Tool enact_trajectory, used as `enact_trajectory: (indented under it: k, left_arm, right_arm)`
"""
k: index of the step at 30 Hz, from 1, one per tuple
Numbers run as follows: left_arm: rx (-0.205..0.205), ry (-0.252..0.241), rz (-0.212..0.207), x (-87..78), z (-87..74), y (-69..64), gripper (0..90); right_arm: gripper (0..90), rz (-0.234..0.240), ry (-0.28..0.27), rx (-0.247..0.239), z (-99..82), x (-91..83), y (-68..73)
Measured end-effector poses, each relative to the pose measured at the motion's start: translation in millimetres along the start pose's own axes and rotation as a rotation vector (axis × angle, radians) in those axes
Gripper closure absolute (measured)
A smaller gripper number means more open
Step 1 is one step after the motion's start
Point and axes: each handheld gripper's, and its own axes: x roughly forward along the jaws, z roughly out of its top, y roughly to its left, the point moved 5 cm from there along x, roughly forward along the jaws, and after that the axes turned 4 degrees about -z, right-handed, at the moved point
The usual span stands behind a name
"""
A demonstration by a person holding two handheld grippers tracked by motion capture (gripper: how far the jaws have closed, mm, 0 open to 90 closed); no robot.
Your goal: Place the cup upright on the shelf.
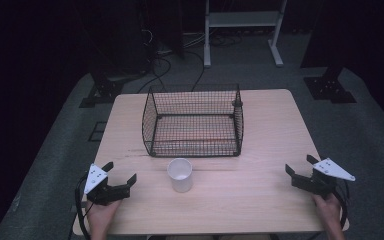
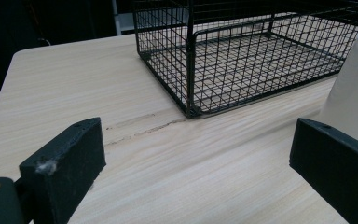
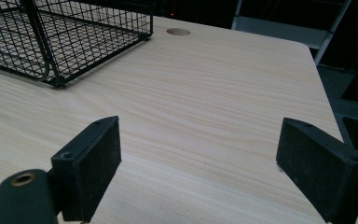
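A white cup (image 1: 180,174) is seen upright near the front middle of the table (image 1: 260,200), just in front of a wire basket (image 1: 193,121) and apart from it. The left gripper (image 1: 120,173) is held with its jaws spread wide and nothing between them, near the cup's left; the right gripper (image 1: 300,166) is likewise spread and empty, well apart at the table's right edge. The cup is judged light and easily tipped if it is struck by one jaw before the other is seated. A grip taken high on the rim may let it slip, and the basket's wall could be clipped if the cup is carried too low.
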Motion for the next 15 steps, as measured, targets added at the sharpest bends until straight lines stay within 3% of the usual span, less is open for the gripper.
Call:
enact_trajectory:
  k: [15]
  left_arm:
    - [0.011,-0.007,-0.010,-0.9,1.4,-1.3,2.6]
  right_arm:
    - [13.1,0.000,0.003,-0.004,-0.1,0.0,0.6]
